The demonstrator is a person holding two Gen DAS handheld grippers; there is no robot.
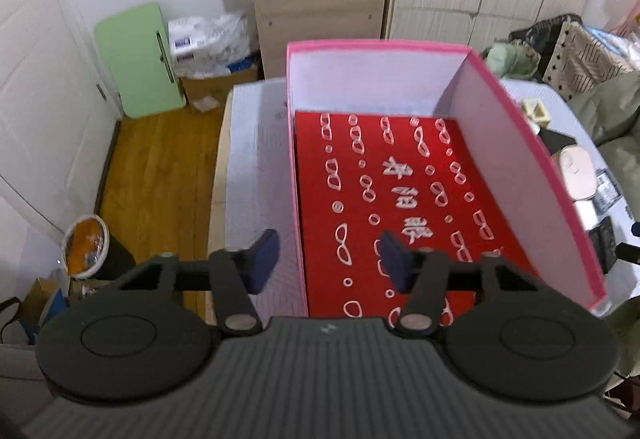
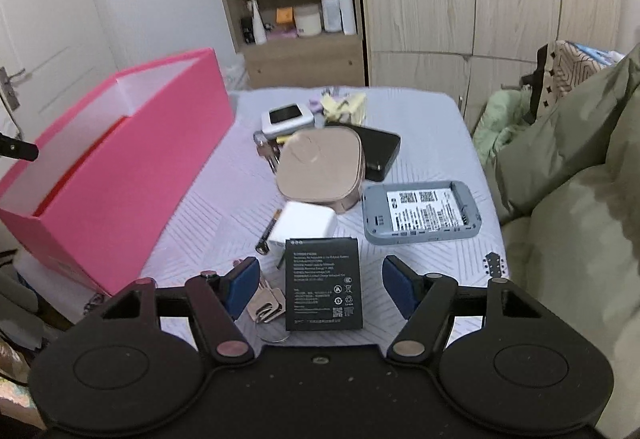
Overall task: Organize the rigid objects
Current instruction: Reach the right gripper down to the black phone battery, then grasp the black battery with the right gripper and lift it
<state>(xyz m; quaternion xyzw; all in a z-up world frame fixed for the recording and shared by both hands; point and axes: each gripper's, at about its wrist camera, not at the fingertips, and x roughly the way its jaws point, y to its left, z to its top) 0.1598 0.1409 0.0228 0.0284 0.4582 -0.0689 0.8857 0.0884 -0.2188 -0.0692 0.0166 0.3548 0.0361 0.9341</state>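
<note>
Battery (image 2: 324, 283) only in right view.

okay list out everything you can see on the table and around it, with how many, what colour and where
box: one, pink outside, red patterned floor, open, table's left side
battery: one, black, flat on the table between the right tool's fingers
router shell: one, grey, open, label showing, right of centre
charger block: one, white, just beyond the battery
beige case: one, rounded, table centre
black case: one, behind the beige case
white device: one, dark screen, far side
pen-like stick: one, dark, left of the charger block
keys: small bunch, metallic, left of the battery
shelf bottles: several, mostly white, back shelf
left tool: one, black, blue pads, open, above the box
right tool: one, black, blue pads, open
</note>
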